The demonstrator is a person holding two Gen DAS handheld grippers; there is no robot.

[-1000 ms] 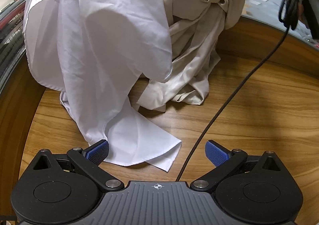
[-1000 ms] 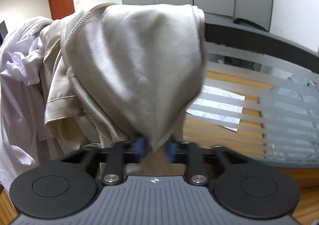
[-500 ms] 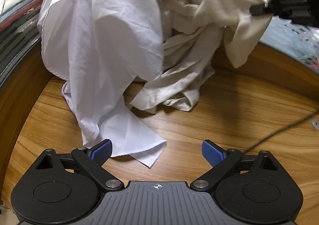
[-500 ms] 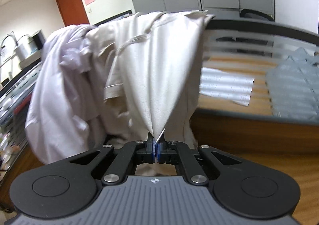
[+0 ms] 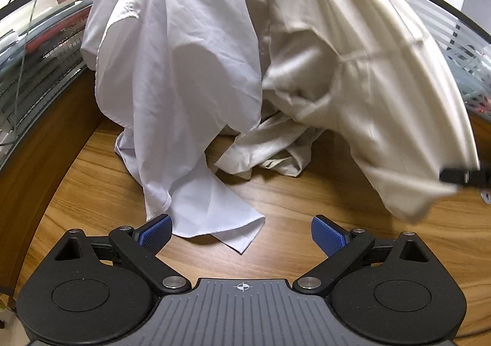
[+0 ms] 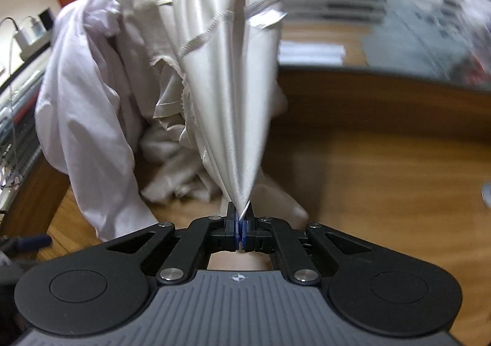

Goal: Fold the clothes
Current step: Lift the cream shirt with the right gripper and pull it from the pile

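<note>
A beige garment (image 5: 362,76) hangs from the desk partition, its lower part bunched on the wooden desk (image 5: 291,195). My right gripper (image 6: 240,223) is shut on a corner of the beige garment (image 6: 233,106) and holds it stretched taut toward me; its tip (image 5: 460,175) shows at the right edge of the left wrist view. A white shirt (image 5: 178,70) hangs beside it on the left, its tail lying on the desk. My left gripper (image 5: 241,234) is open just above the desk, the shirt tail's tip between its blue pads (image 5: 155,232).
A striped glass partition (image 5: 30,48) curves round the desk on the left and at the back. Papers (image 6: 310,51) lie on the neighbouring desk beyond it. Bare wood lies to the right of the garments.
My right gripper has pulled the beige corner down and out to the right, stretching the garment off the partition. My left gripper has barely shifted and stays open.
</note>
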